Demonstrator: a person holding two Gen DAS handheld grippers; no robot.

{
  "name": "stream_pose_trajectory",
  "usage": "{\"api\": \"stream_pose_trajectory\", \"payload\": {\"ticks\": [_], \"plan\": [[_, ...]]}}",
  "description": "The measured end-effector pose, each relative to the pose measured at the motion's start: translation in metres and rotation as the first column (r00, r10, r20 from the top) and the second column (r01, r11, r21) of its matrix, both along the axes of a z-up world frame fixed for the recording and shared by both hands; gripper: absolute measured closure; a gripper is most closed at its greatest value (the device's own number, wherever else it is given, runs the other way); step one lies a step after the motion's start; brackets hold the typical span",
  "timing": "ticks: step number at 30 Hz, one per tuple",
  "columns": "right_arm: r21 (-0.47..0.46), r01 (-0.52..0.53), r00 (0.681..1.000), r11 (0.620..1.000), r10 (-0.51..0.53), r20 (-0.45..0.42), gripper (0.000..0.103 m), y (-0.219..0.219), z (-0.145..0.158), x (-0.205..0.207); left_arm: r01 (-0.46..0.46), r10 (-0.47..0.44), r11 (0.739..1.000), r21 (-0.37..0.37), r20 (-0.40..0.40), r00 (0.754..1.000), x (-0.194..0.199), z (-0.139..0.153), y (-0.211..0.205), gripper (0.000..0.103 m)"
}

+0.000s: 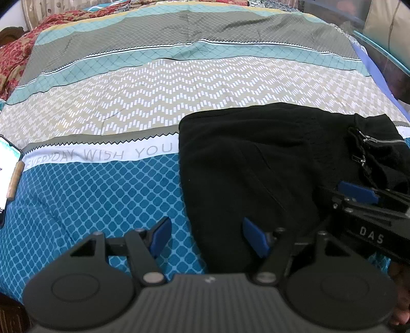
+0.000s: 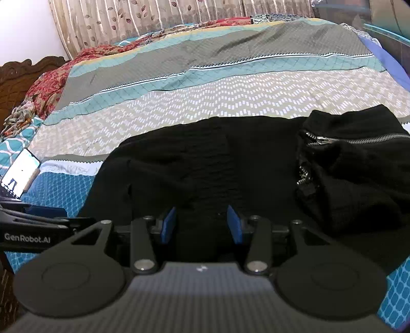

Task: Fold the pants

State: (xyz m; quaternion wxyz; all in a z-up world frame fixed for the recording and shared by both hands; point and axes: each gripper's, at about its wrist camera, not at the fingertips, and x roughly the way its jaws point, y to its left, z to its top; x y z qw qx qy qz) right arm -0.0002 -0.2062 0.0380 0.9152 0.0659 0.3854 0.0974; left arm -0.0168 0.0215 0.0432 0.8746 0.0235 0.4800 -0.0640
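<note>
Black pants (image 1: 256,158) lie folded on the near right part of the bed, with a bunched end and silver zippers (image 2: 358,139) at the right. My left gripper (image 1: 207,238) is open over the pants' left edge: its left pad is above the bedsheet and its right pad above the black cloth. My right gripper (image 2: 202,225) sits low on the pants (image 2: 230,158). Its blue pads (image 2: 169,225) stand apart with black cloth between them, and I see no pinch. One of its pads (image 1: 356,190) shows at the right of the left wrist view.
The patterned bedsheet (image 1: 102,199) spreads far to the left and back. A lit phone (image 1: 6,174) lies at the bed's left edge. A red blanket (image 2: 51,82) is heaped at the far left by a carved headboard (image 2: 20,76). Curtains (image 2: 153,15) hang behind the bed.
</note>
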Motion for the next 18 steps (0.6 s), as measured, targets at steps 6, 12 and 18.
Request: {"api": "stream_pose_trajectory", "payload": {"ticks": [6, 12, 18], "plan": [[0.015, -0.005, 1.0, 1.0, 0.005, 0.0, 0.055, -0.003, 0.0, -0.001, 0.002, -0.002, 1.0, 0.018, 0.003, 1.0, 0.0, 0.002, -0.003, 0.04], [0.146, 0.054, 0.998, 0.988, -0.057, 0.017, 0.049, -0.032, 0.016, -0.005, 0.015, -0.016, 0.999, 0.037, 0.016, 1.0, -0.001, 0.01, -0.012, 0.04], [0.236, 0.184, 0.973, 0.954, -0.21, 0.092, 0.048, -0.087, 0.042, -0.014, 0.06, -0.063, 0.996, 0.067, 0.035, 0.997, 0.003, 0.021, -0.033, 0.04]]}}
